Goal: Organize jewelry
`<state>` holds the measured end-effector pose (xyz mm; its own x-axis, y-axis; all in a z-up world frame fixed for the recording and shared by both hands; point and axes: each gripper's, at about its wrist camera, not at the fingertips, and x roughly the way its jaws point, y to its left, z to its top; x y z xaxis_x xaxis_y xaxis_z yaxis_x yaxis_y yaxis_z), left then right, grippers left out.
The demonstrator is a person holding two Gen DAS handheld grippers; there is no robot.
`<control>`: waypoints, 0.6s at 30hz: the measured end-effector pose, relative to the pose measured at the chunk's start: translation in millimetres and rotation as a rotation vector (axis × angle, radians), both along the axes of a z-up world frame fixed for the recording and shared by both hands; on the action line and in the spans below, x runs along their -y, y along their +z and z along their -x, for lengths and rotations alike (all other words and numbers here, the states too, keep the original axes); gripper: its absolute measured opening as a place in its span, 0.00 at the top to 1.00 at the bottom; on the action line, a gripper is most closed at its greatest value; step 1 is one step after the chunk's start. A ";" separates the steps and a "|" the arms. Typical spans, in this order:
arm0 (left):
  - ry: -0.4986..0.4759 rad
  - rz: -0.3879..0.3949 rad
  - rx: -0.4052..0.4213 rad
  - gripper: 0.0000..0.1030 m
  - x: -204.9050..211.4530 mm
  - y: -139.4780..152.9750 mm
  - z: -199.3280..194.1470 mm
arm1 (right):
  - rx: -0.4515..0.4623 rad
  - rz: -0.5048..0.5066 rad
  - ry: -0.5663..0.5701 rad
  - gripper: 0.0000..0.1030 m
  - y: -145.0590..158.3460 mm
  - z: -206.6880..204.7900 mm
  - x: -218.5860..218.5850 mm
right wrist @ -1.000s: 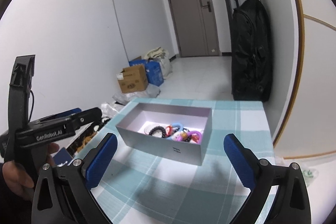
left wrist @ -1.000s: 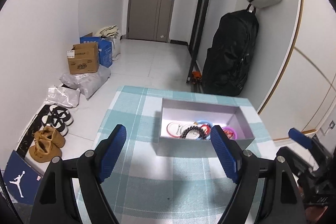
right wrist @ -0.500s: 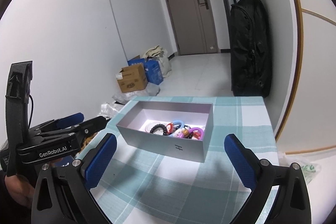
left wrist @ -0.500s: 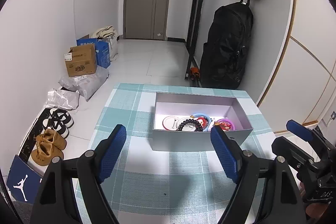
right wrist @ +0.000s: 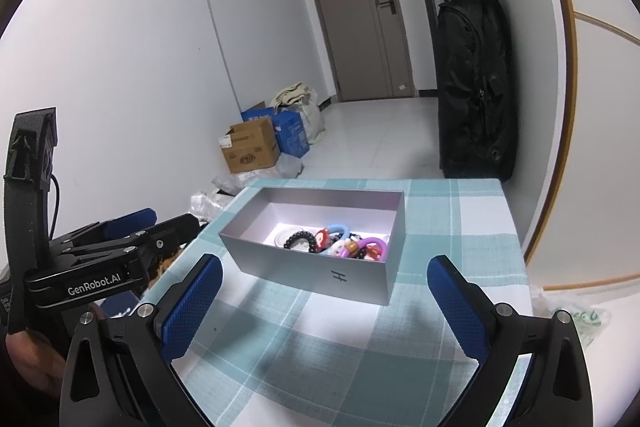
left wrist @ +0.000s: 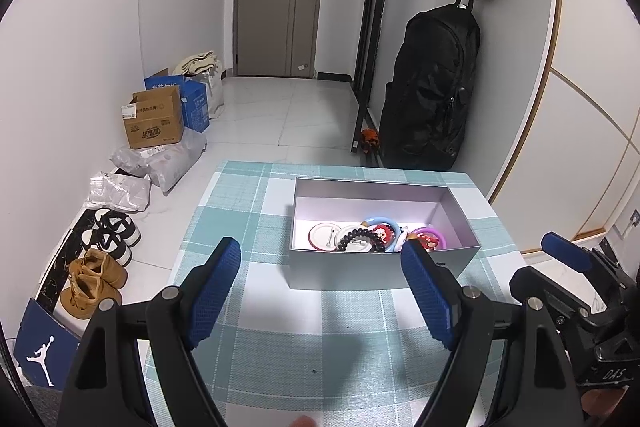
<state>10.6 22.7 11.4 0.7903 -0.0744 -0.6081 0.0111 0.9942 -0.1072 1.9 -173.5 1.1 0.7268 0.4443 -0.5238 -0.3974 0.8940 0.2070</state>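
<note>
Jewelry [left wrist: 374, 237] is lying heaped together in the silver box [left wrist: 380, 269] sitting toward the far right of the checked worktop [left wrist: 320, 339]. Left gripper [left wrist: 320, 287] and right gripper [right wrist: 326, 303] are both hovering spread wide and empty on the near side. Gathering looks finished; any sorting inside seems left undone.

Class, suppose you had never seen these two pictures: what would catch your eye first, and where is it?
First, the open grey box in the middle of the checked tablecloth, holding a bright tangle of bracelets. Next, the blue-padded jaws of the left gripper and right gripper, both wide open and empty, short of the box.
</note>
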 end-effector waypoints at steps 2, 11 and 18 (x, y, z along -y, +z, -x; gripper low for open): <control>0.001 -0.001 0.000 0.23 -0.4 0.0 -0.3 | -0.002 -0.003 -0.004 0.00 -0.1 -0.1 0.2; 0.005 0.007 -0.002 0.23 -2.4 0.3 0.8 | -0.008 -0.003 -0.007 0.00 -1.6 -0.5 1.8; 0.000 0.015 -0.007 0.23 -2.7 -0.4 -1.4 | -0.013 -0.008 -0.011 0.00 -2.8 -1.7 2.5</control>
<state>12.0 25.5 11.0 0.7860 -0.0833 -0.6126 0.0098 0.9924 -0.1223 3.7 -176.0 -1.7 0.7244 0.4411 -0.5298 -0.3851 0.8963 0.2199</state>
